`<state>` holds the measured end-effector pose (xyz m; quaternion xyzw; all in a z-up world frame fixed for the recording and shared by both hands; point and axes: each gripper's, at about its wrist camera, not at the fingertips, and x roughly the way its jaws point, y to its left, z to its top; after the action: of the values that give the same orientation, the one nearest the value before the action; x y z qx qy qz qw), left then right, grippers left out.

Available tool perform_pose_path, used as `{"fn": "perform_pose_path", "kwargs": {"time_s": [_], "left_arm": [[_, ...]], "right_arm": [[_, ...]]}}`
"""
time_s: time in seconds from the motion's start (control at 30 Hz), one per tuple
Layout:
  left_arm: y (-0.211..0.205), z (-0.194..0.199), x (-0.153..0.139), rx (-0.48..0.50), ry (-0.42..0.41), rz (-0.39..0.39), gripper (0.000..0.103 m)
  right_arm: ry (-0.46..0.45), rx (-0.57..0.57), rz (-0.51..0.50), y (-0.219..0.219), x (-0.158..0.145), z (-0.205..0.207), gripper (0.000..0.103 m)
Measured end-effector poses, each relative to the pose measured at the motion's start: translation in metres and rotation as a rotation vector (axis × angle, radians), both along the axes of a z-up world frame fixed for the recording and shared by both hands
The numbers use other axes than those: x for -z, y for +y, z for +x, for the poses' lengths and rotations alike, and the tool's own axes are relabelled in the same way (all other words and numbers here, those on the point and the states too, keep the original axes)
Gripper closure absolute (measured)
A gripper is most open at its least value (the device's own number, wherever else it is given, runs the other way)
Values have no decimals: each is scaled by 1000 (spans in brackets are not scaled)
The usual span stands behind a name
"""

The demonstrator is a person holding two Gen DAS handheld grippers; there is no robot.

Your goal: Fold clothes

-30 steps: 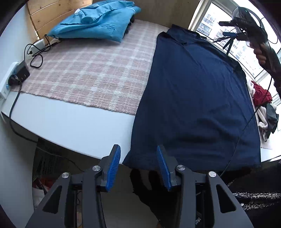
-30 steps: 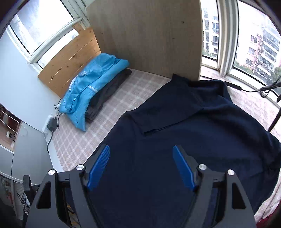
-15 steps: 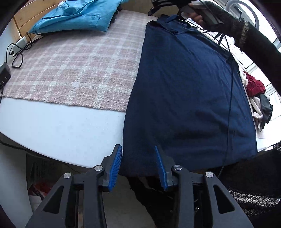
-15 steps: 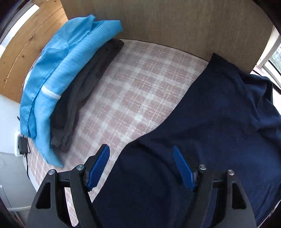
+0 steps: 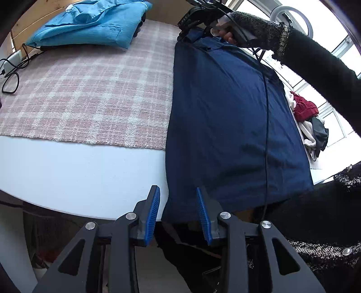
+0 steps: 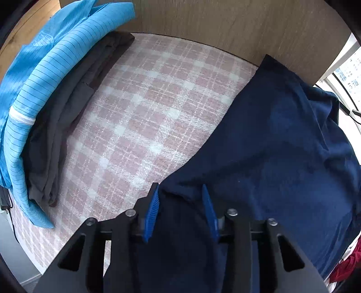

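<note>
Matt navy cloth shirt [image 6: 282,157] on rough woven plaid mat [image 6: 146,117].

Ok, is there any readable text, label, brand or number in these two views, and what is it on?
White lettering on the black body of the right tool, whose jaws are closing with the navy shirt between them: too small and blurred to read.
No other text shows in either view.

The left gripper [image 5: 178,204] points steeply down, and its blue pads [image 5: 153,213] stand a little apart with cloth between them. The right gripper [image 6: 180,198] points straight down; its jaws are closing and fabric lies between them. The person's right hand [image 5: 227,33], in a dark sleeve [image 5: 315,58], reaches far forward.
</note>
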<state>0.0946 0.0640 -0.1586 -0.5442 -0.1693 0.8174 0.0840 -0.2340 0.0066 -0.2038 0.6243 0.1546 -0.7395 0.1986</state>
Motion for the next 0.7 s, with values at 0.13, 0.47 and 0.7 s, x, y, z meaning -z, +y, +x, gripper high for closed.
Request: {"fn": "perform_pose_path", "kwargs": {"time_s": [0.13,0.47,0.7], "left_arm": [[4,-3,5,36,-25,-8,71],[16,-2,-4,91,9,7,100],[52,-1,-40,125,82,43,100]], "right_arm": [[-30,18,-57,16,-1,0,91],[-32,65,-227,61,-28,3,95],[5,45,-276,83,-68,-17,95]]}}
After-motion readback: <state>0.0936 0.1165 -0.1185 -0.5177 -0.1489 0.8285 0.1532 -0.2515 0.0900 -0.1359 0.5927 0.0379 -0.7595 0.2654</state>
